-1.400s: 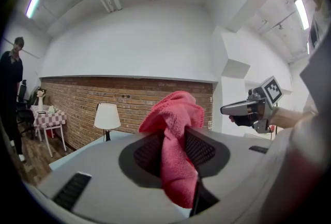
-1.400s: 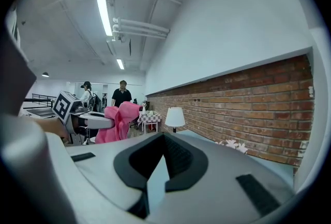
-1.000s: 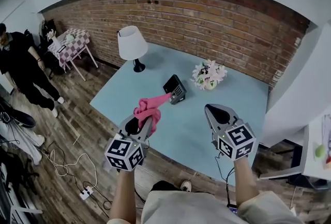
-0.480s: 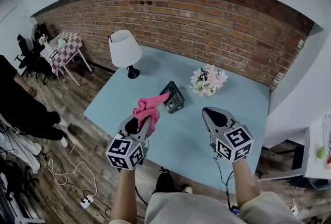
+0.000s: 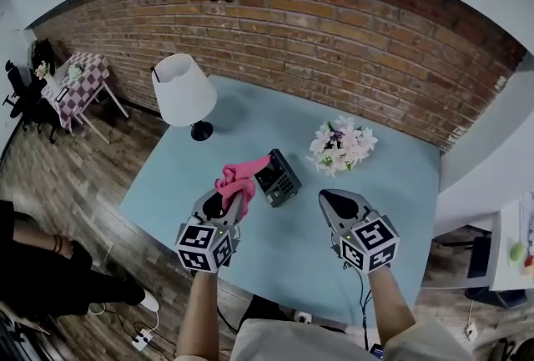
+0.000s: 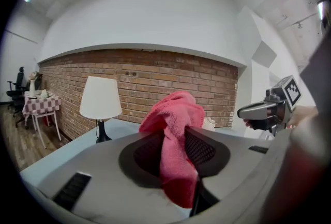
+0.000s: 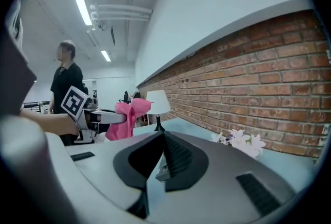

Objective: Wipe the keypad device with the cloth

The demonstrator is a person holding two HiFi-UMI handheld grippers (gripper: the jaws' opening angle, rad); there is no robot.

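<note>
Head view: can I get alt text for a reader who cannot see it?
From above, the left gripper clamps a pink cloth close to a black keypad device on a light blue table; the right gripper hangs shut and empty alongside. A white lamp and a bunch of flowers stand farther back, before a brick wall.

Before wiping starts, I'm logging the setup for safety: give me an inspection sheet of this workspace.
Surface: light blue table.
Job's things: keypad device lies on the table; pink cloth is in the left gripper.
Clutter: white lamp and flowers, both on the table.
Grippers: left gripper shut on the pink cloth; right gripper shut, empty.
Cables: power strip with cable on the floor.
Surroundings: brick wall, wooden floor, checkered side table, a person at the left.
</note>
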